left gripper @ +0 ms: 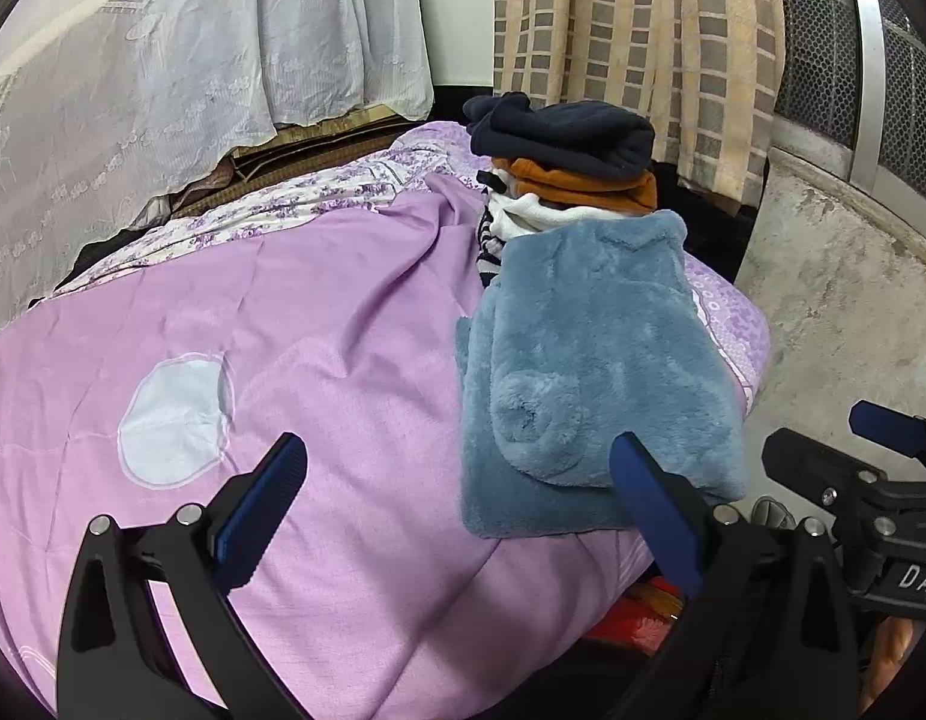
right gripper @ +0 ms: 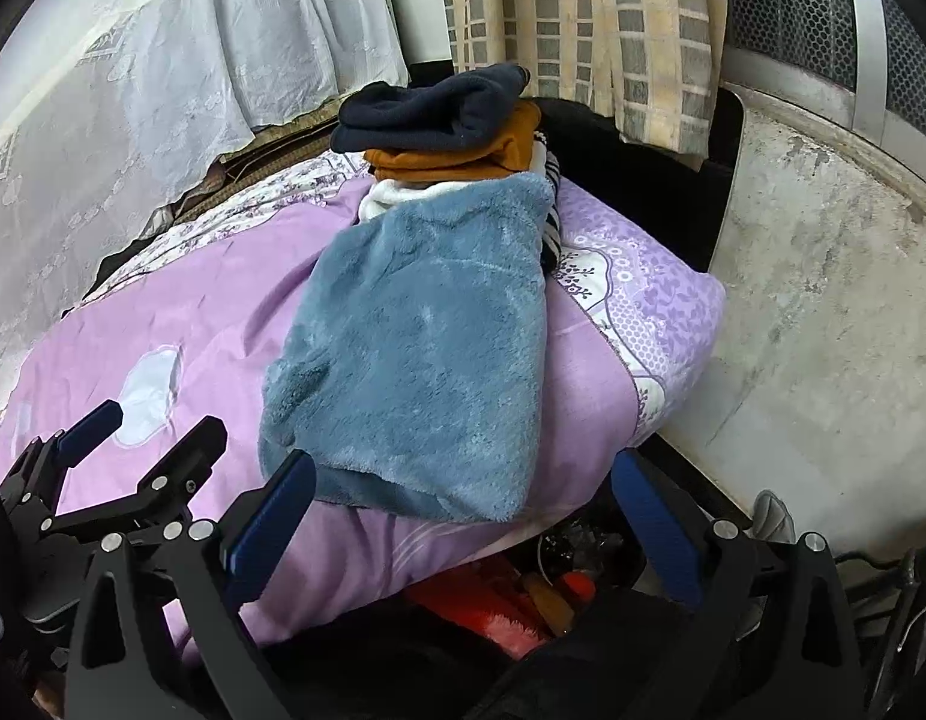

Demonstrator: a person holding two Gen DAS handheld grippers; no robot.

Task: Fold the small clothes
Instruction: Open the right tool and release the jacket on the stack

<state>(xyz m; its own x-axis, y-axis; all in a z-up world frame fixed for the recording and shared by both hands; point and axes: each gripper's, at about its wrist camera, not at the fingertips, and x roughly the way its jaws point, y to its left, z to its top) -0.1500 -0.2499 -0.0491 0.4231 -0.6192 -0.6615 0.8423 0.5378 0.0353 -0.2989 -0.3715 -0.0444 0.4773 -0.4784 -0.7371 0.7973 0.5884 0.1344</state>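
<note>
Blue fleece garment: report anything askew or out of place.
The blue fleece garment is folded, but its far end leans up against the clothes stack rather than lying flat, and its near edge nears the quilt's front edge.

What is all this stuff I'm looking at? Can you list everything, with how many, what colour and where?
fluffy garment: one, blue-grey, folded on the near right part of the quilt.
stack of clothes: one pile, navy on top, orange below, then white and striped pieces, behind the fluffy garment.
quilt: one, lilac with pale patches and a flowered border, under everything.
lace curtain: one, white, back left.
checked curtain: one, beige and grey, back right.
wall ledge: one, grey concrete, on the right.
red and orange items: unclear, below the quilt's near edge.
left gripper: one, black with blue pads, open, empty.
right gripper: the same, open, empty.
</note>
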